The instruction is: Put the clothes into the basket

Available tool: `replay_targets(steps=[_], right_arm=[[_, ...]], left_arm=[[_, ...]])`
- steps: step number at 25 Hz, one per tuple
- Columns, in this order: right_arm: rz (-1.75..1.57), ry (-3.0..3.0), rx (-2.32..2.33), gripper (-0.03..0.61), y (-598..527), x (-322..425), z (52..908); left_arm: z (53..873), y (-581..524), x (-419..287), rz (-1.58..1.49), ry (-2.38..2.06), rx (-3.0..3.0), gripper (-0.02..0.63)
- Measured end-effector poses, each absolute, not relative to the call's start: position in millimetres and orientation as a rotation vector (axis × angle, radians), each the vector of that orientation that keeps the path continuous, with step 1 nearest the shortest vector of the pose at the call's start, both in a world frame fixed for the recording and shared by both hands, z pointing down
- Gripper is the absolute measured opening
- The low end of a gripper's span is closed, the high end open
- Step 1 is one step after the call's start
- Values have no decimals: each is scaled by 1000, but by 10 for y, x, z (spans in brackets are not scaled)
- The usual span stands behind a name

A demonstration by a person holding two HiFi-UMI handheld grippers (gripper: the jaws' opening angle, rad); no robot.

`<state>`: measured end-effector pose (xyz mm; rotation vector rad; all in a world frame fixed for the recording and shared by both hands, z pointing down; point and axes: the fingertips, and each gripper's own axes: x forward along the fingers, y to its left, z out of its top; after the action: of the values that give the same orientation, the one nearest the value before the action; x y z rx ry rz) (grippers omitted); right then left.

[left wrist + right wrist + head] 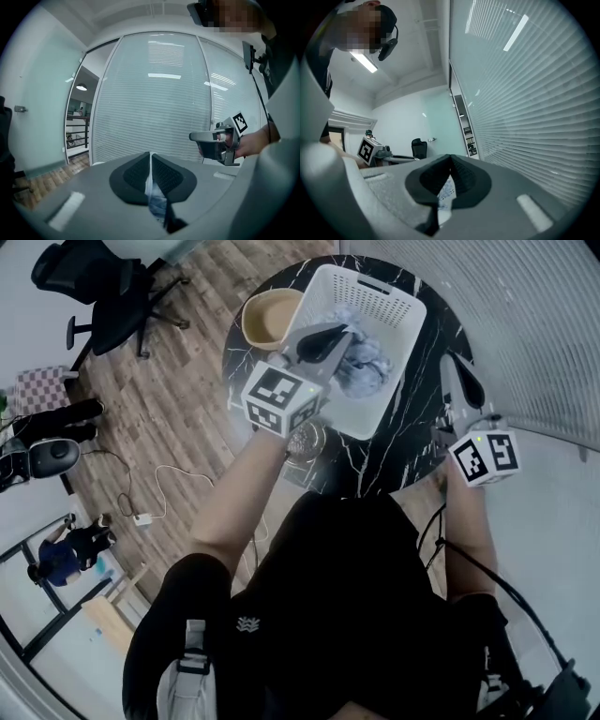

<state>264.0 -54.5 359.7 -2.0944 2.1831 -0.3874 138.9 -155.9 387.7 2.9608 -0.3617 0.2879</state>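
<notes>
left claw (150,158) clenched on bluish cloth (156,202); right claw (450,160) clenched on pale dotted scrap (446,192), remainder hidden.

White perforated plastic basket (398,306) sitting smooth at upper centre, soft crumpled clothes (367,367) looking matt, black veined table (403,451) shining glossy, wood-grain floor (187,418) spreading left.

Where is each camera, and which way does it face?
Head view: on the person's head, facing steeply down at basket and table; torso, arms show.
Left gripper view: on left hand-held gripper, facing blinds; jaws pinching cloth.
Right gripper view: on right hand-held gripper, likewise.
Shared: each shows the other hand-held gripper.
</notes>
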Motion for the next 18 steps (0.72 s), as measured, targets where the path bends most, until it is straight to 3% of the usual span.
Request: replay_targets(steps=[18], right_arm=[[-508,2114,-2135,0,-511,2685,4149]], left_arm=[[4467,-1647,1498,416,-352,2949,18]])
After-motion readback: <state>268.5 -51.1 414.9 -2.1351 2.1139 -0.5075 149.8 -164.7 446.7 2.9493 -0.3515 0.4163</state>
